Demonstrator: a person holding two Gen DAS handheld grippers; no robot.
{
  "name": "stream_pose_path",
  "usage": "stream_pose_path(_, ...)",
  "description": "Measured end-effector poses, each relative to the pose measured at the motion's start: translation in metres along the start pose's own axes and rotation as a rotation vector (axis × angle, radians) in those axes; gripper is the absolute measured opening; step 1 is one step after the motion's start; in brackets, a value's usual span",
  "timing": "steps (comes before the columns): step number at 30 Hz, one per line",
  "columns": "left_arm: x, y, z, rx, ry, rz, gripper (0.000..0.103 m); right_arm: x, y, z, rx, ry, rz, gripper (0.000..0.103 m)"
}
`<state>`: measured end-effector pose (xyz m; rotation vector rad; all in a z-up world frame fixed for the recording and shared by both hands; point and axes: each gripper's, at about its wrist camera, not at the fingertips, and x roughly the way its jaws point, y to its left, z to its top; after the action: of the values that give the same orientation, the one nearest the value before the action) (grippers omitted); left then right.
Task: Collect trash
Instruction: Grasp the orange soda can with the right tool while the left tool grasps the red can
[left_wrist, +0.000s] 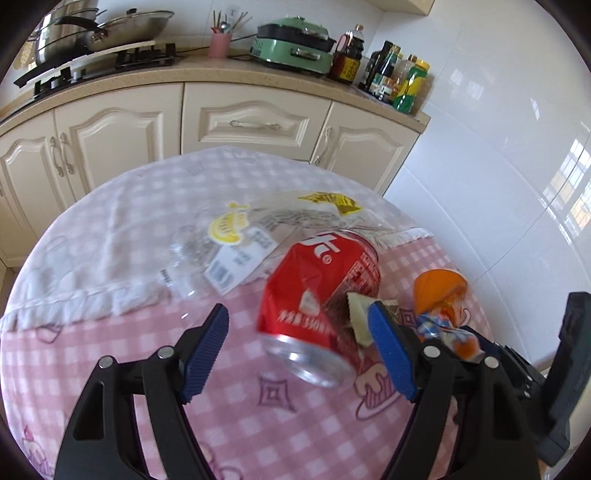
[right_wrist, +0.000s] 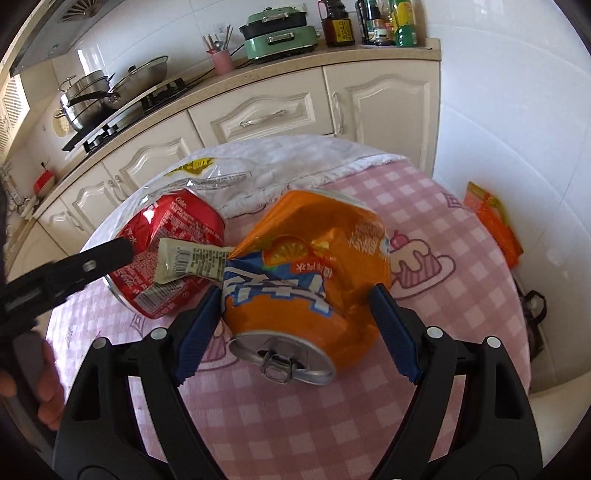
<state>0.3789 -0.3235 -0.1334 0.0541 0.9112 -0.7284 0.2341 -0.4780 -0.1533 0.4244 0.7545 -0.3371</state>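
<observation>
A crushed red cola can (left_wrist: 321, 306) lies on the pink checked tablecloth (left_wrist: 110, 369). My left gripper (left_wrist: 299, 350) is open around it, its fingers apart from the can's sides. A small cream wrapper (left_wrist: 360, 314) rests on the red can's right side. A crushed orange soda can (right_wrist: 310, 280) lies between the pads of my right gripper (right_wrist: 299, 332), which is open; the left pad is at the can's side, the right pad a little off. The red can (right_wrist: 166, 251) and the wrapper (right_wrist: 188, 260) show left of it. A clear plastic bag (left_wrist: 236, 236) with yellow print lies behind.
A white cloth (left_wrist: 110, 229) covers the table's far part. Cream kitchen cabinets (left_wrist: 240, 122), a stove with pots, a green cooker (left_wrist: 295, 44) and bottles stand beyond. An orange packet (right_wrist: 495, 225) lies on the white floor to the right. The left gripper's body (right_wrist: 55, 280) shows at left.
</observation>
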Motion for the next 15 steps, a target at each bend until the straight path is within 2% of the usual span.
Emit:
stream_pose_path(4,0.013,-0.003,0.003,-0.008,0.015,-0.008,0.075,0.003,-0.007,-0.001,0.021,0.01,0.012,0.08)
stream_pose_path(5,0.013,-0.002,0.002,-0.017,0.016,-0.022,0.068,0.002,-0.008,0.0,0.024,0.009,0.02,0.08)
stream_pose_path(6,0.013,-0.002,0.001,-0.02,0.017,-0.027,0.051,0.002,-0.008,0.0,0.023,0.009,0.024,0.08)
stream_pose_path(7,0.012,-0.001,0.001,-0.028,0.016,-0.03,0.048,0.002,-0.008,-0.001,0.021,0.01,0.028,0.08)
stream_pose_path(10,0.01,0.0,-0.001,-0.029,0.016,-0.027,0.047,0.003,-0.008,0.0,0.019,0.012,0.035,0.08)
stream_pose_path(15,-0.014,0.0,-0.014,-0.016,-0.042,0.031,0.045,0.004,-0.007,0.001,0.009,0.011,0.029,0.08)
